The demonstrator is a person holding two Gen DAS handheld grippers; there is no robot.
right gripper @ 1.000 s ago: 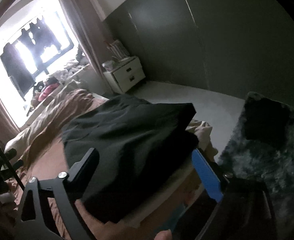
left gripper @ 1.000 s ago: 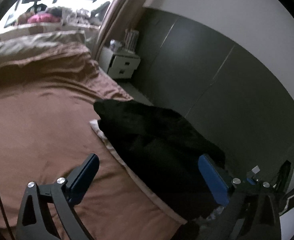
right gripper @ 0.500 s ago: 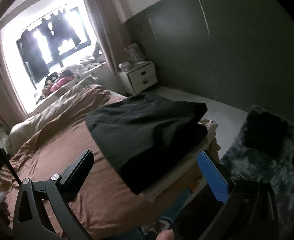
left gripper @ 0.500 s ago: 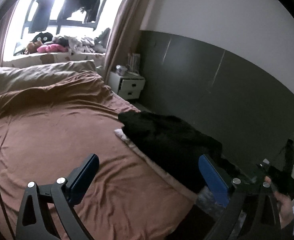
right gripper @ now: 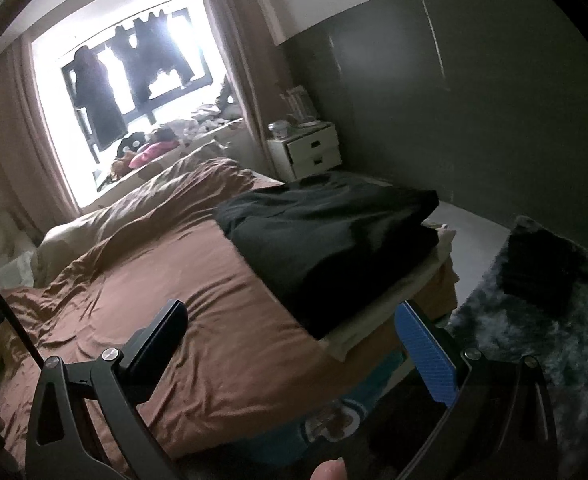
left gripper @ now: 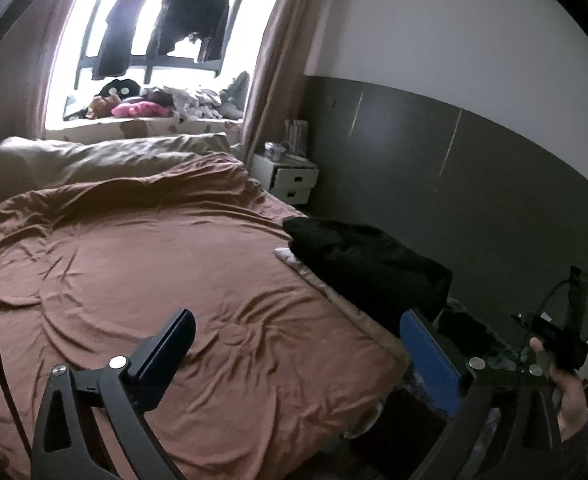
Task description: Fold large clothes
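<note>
1. Black garment [right gripper: 326, 240] lies folded into a thick slab on the far right corner of the bed [left gripper: 153, 272], at the foot end. It rests on a pale folded layer [right gripper: 394, 288] that peeks out under its near edge. What that layer is, I cannot tell in this dim light.
2. Left gripper [left gripper: 294, 356]: jaws spread wide, nothing between them, hanging over bare brown cover.
3. Right gripper [right gripper: 289, 344]: jaws likewise wide apart and empty.
4. Key relation: the garment sits ahead and to the right of the left gripper, well apart. From the right gripper it lies straight ahead, its near corner just beyond the blue finger [right gripper: 426, 360]. Right is clearly nearer.
5. Long axis seems to run along the bed's right edge, from the foot toward the white nightstand [left gripper: 289, 184].
6. Judgement: this piece looks finished. Any further grab would suit the right gripper, coming in at the near short edge.
</note>
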